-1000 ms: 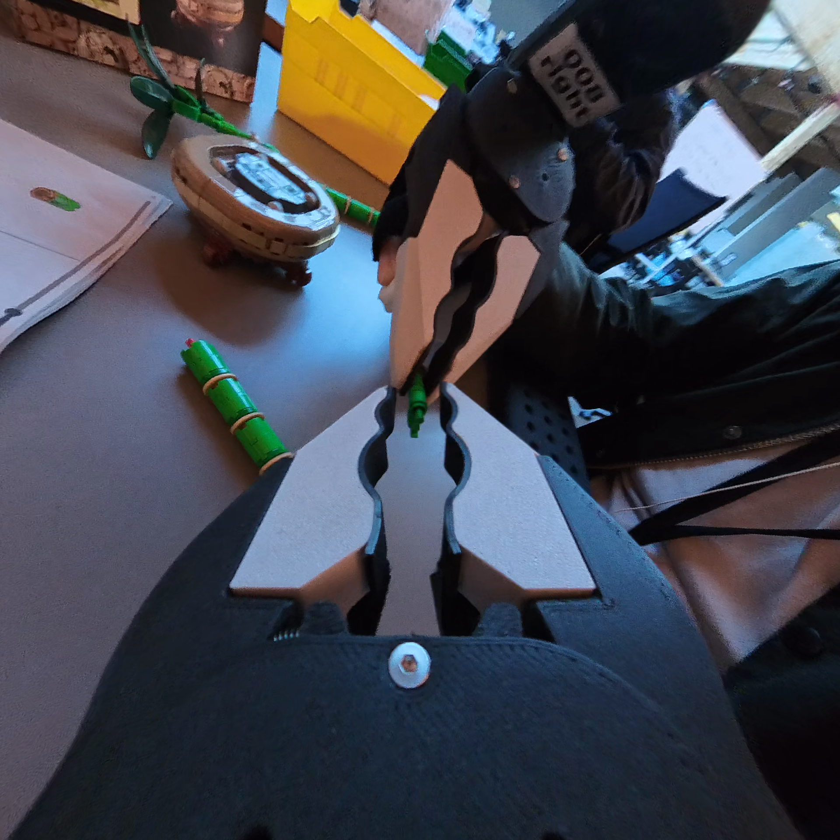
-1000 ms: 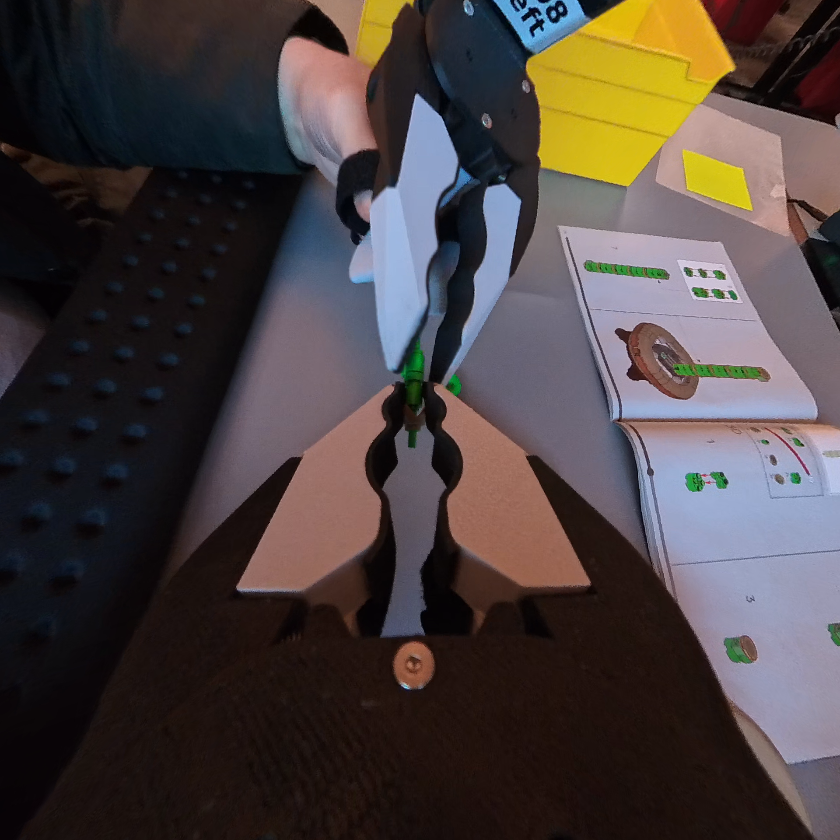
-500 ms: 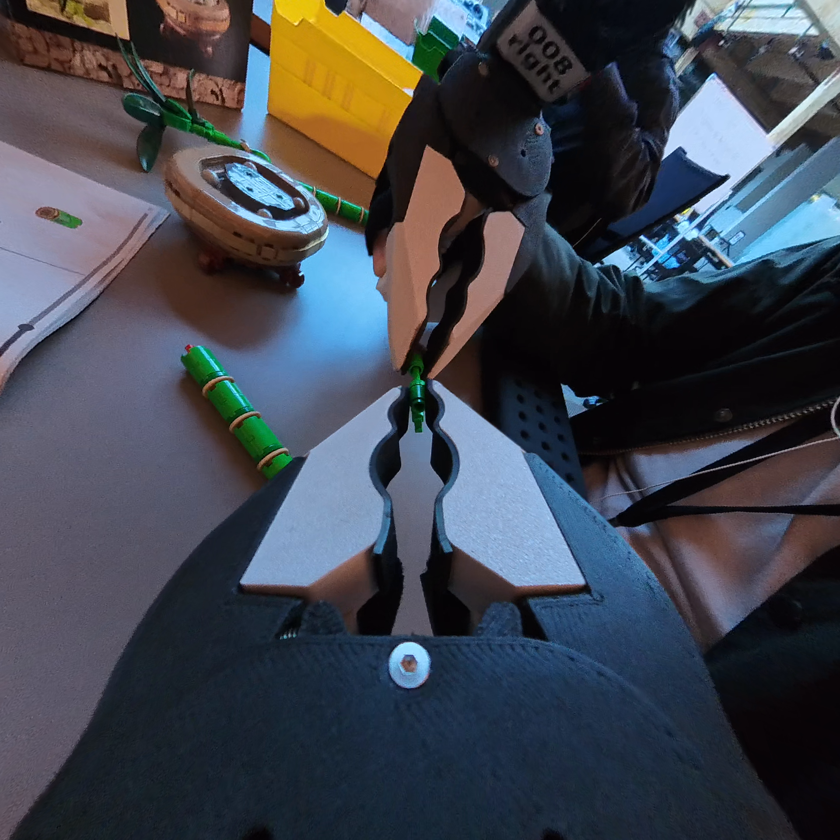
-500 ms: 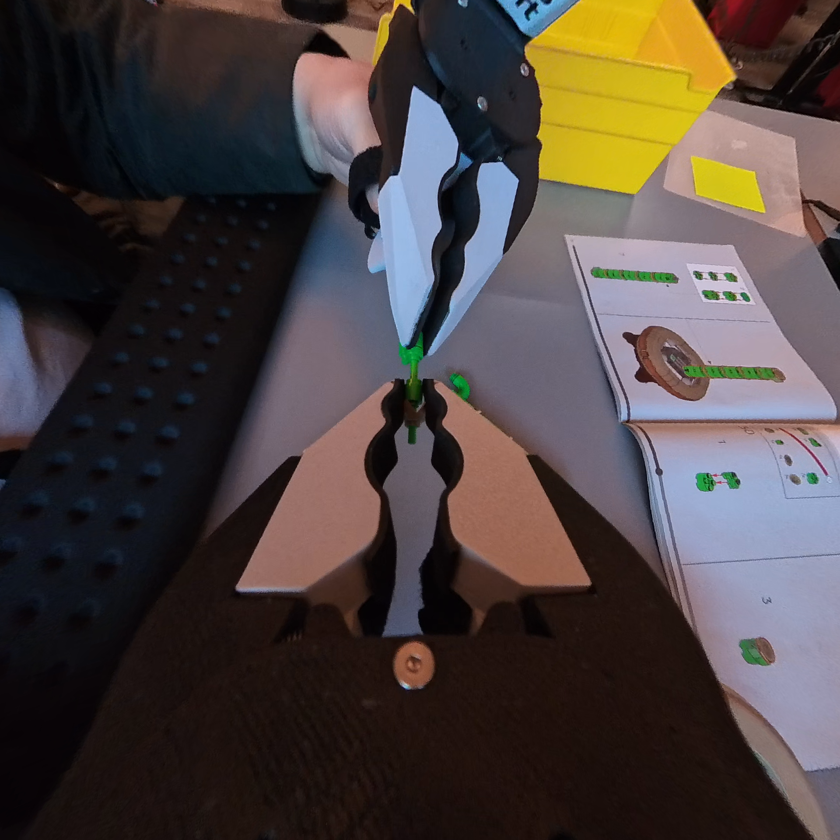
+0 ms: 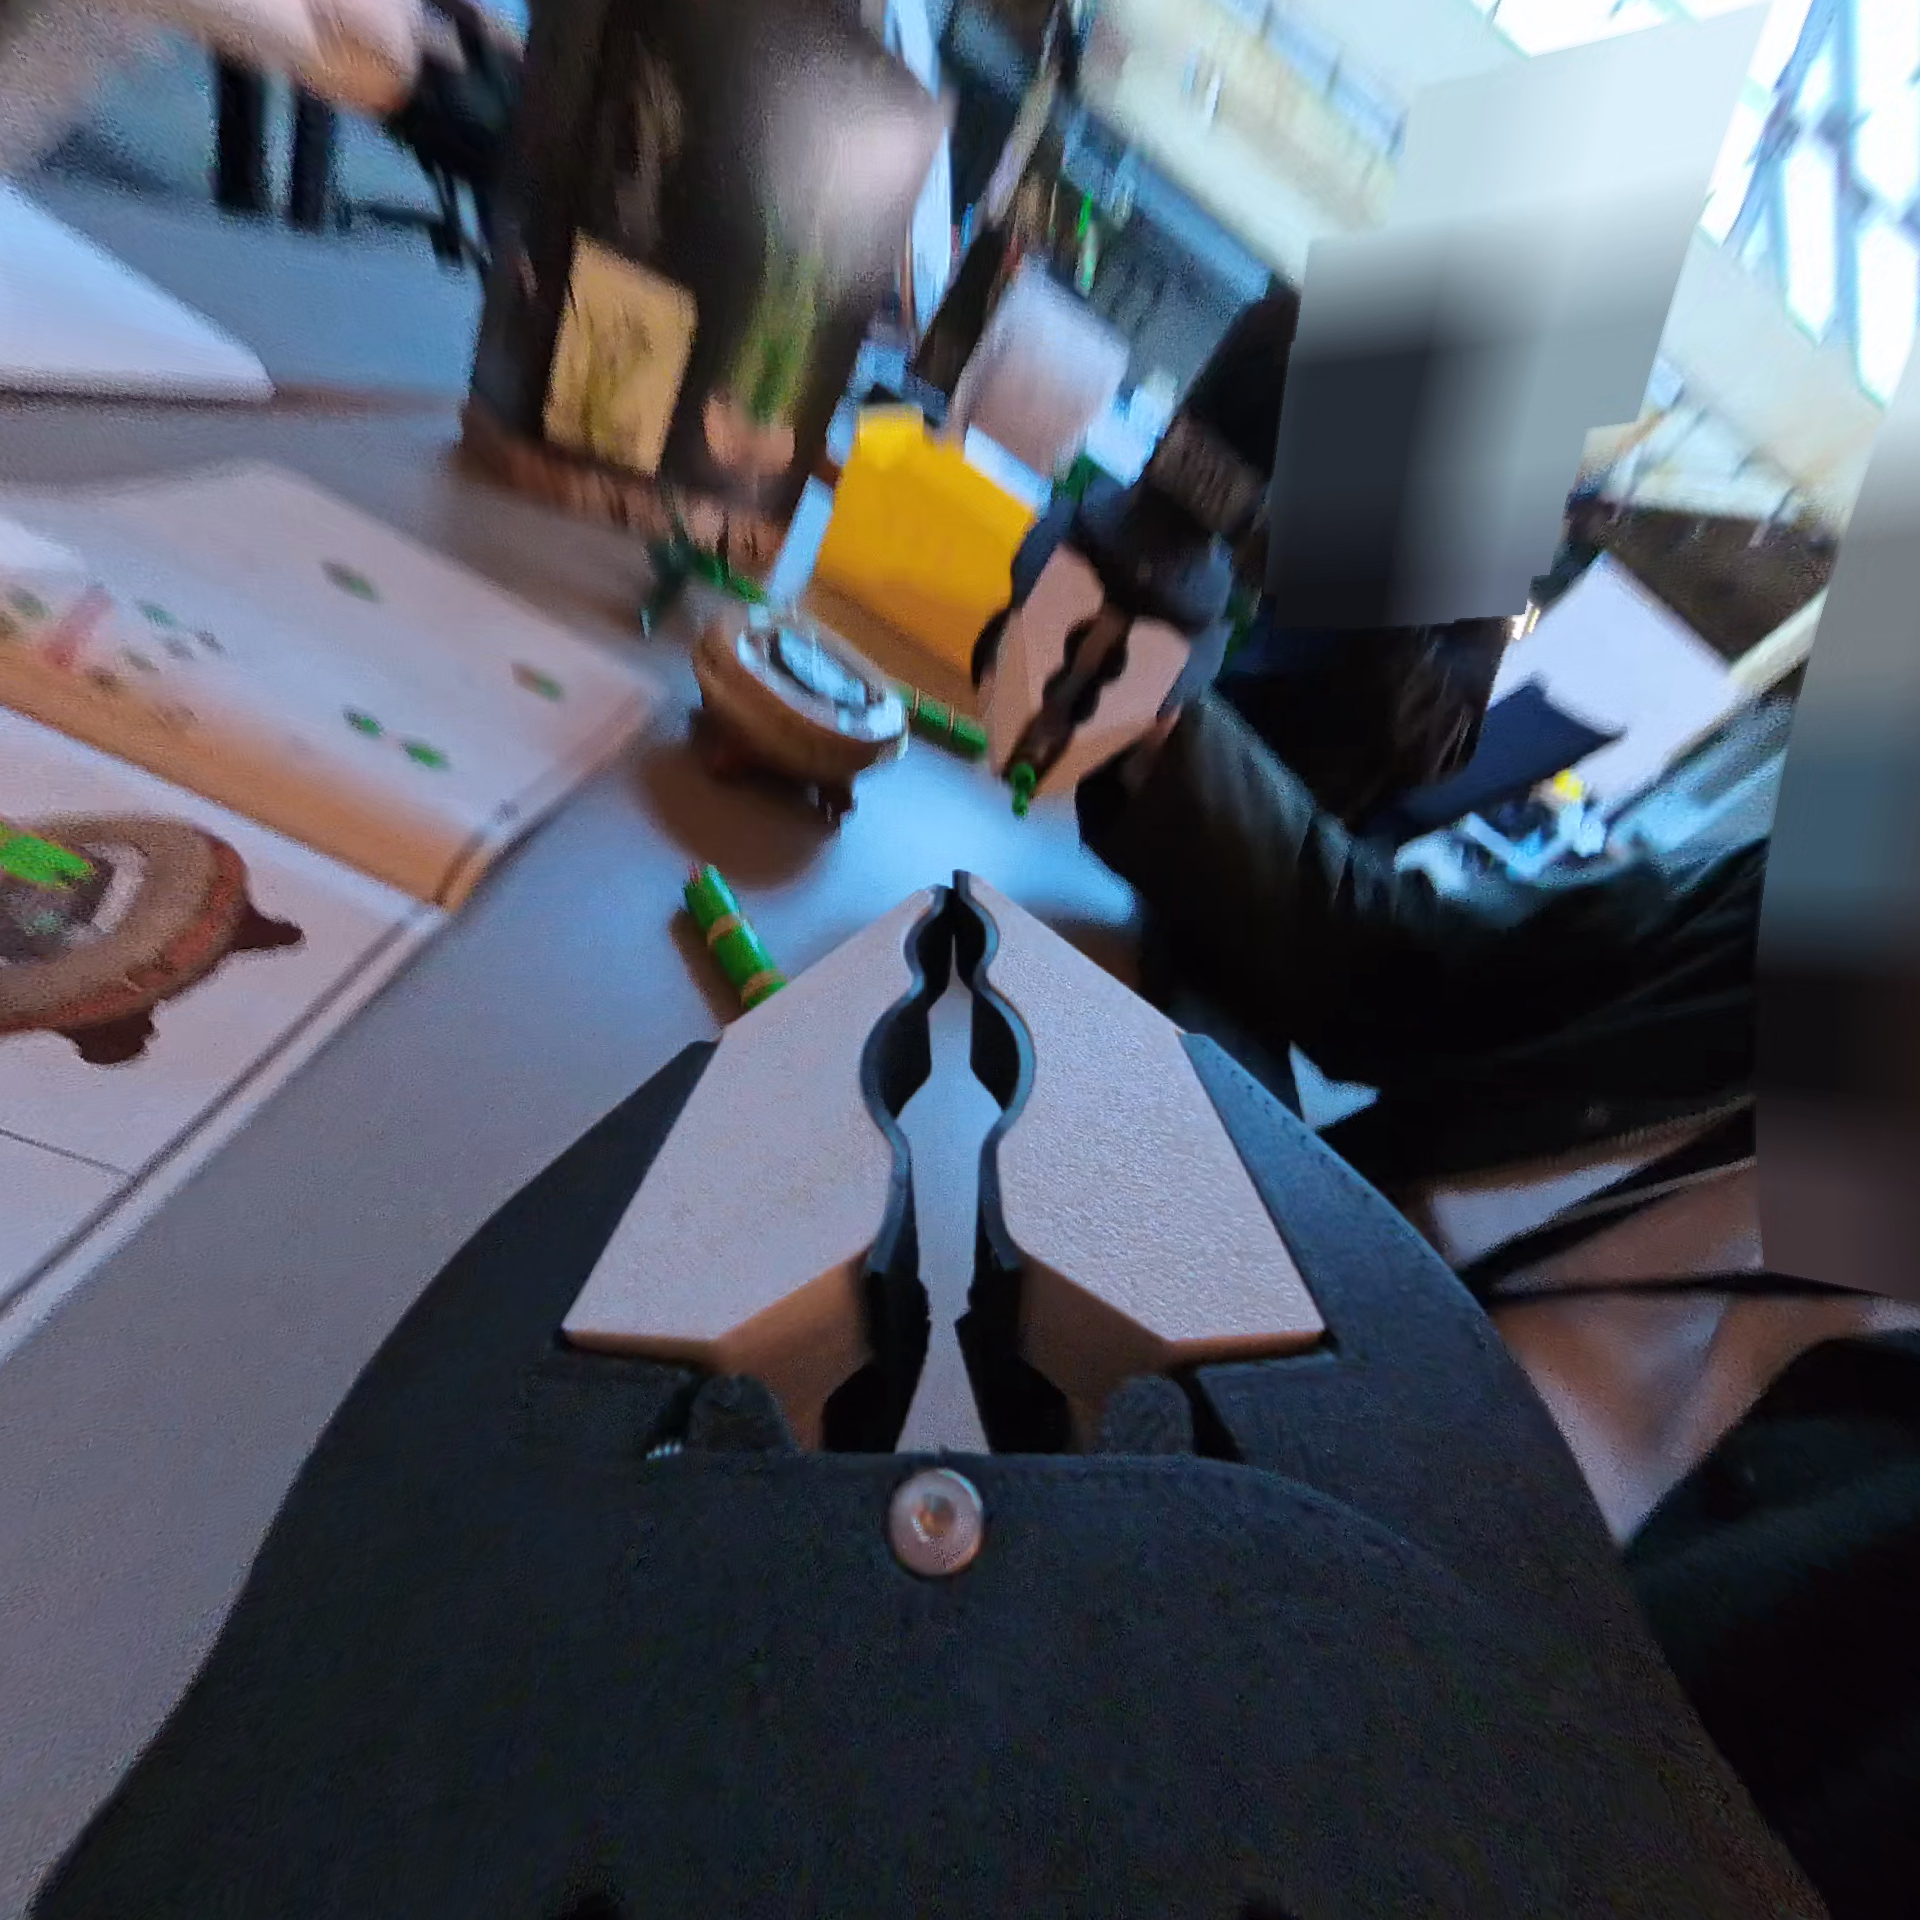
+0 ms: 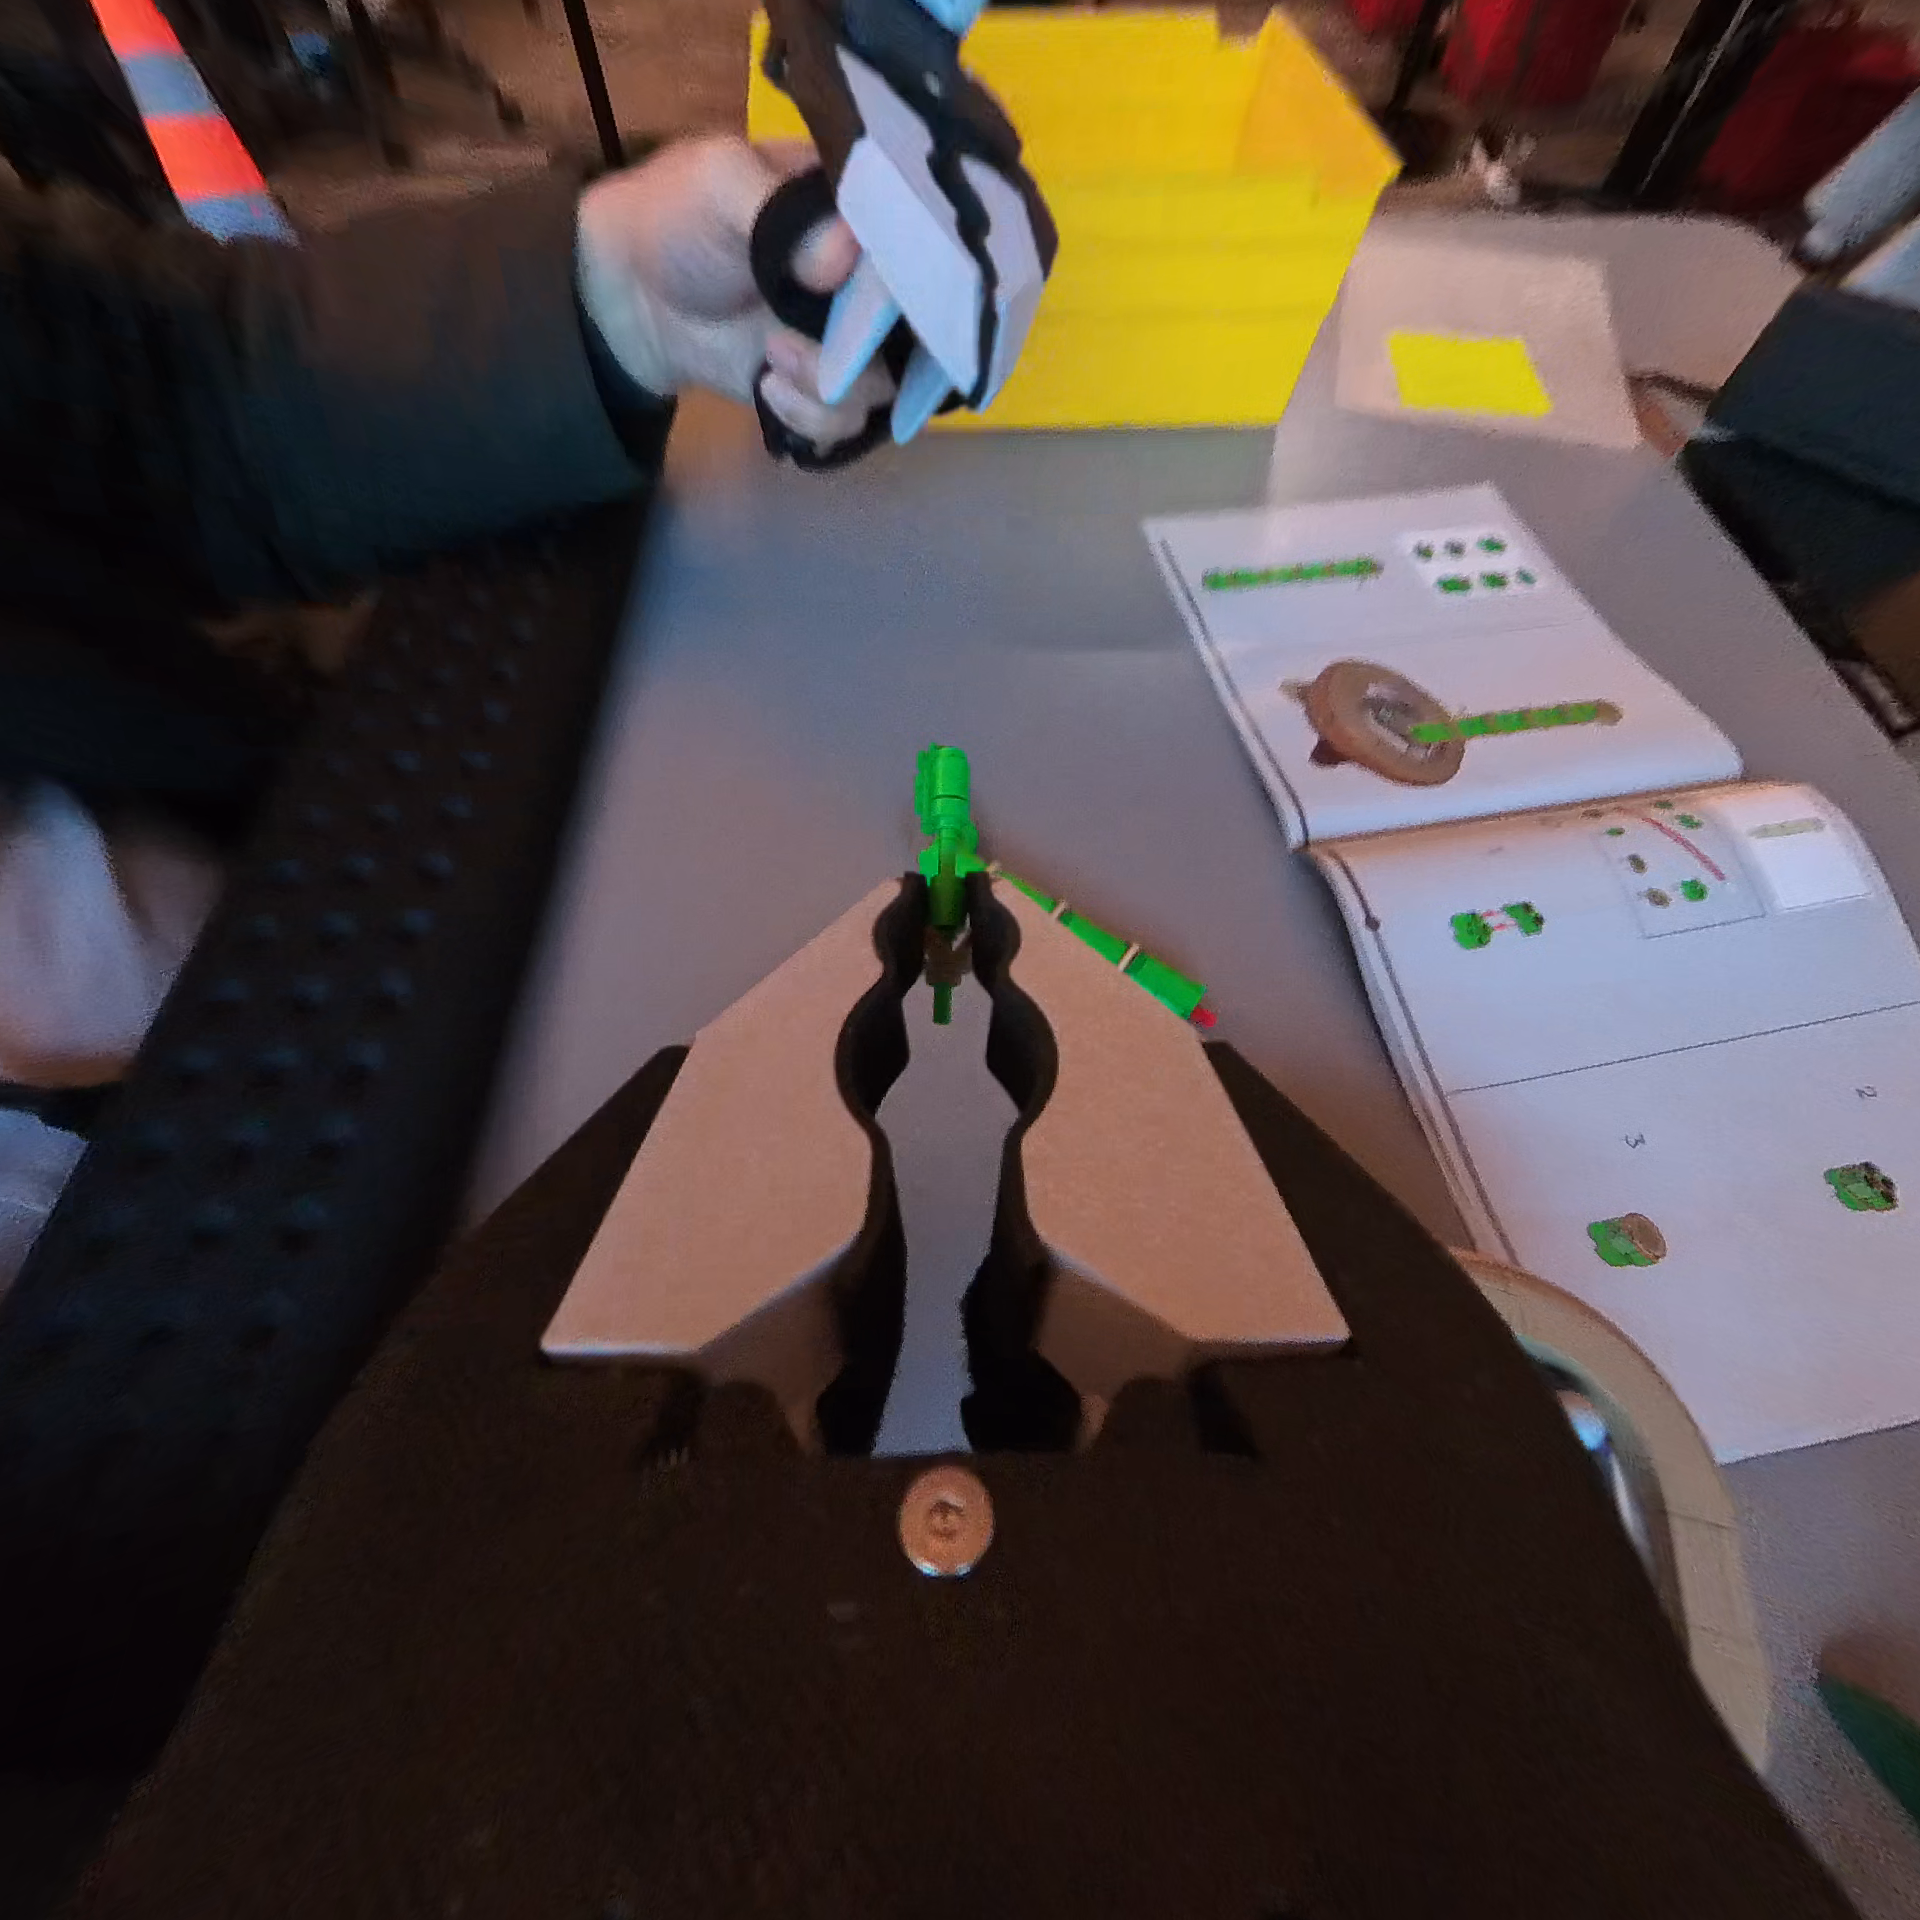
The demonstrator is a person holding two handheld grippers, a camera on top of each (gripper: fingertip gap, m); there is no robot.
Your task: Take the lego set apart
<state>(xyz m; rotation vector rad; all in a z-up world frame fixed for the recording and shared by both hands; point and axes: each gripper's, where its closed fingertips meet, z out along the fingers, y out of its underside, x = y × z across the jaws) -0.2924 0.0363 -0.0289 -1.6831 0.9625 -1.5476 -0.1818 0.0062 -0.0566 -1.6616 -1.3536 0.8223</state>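
The right tongs (image 6: pixel 948 914) are clenched on a small green lego stem piece (image 6: pixel 943 831), which juts past their tips above the grey table (image 6: pixel 790 665); a brownish bit and a thin green peg of the same piece show just behind the tips, between the fingers. In the left wrist view these right tongs (image 5: pixel 1023 774) appear farther off, beside the round tan lego pot (image 5: pixel 795 701), with the green piece poking from their tip.

The left tongs (image 5: pixel 956 896) are pressed together at the tips with nothing between them. In the right wrist view the left tongs (image 6: pixel 940 390) hang raised in front of the yellow bin (image 6: pixel 1195 208), well apart from the green stem piece, gripped by a hand (image 6: pixel 686 270).

A longer green lego stalk (image 6: pixel 1101 951) with pale rings and a red end lies on the table just beside the stem piece, between it and the open instruction booklet (image 6: pixel 1558 883). In the left wrist view this stalk (image 5: pixel 732 935) lies on the table near the pot, with the booklet (image 5: pixel 260 727) on the pot's far side from the right tongs. The yellow bin (image 5: pixel 914 551) stands behind the pot, and leafy green lego parts (image 5: pixel 686 582), blurred, lie by it.
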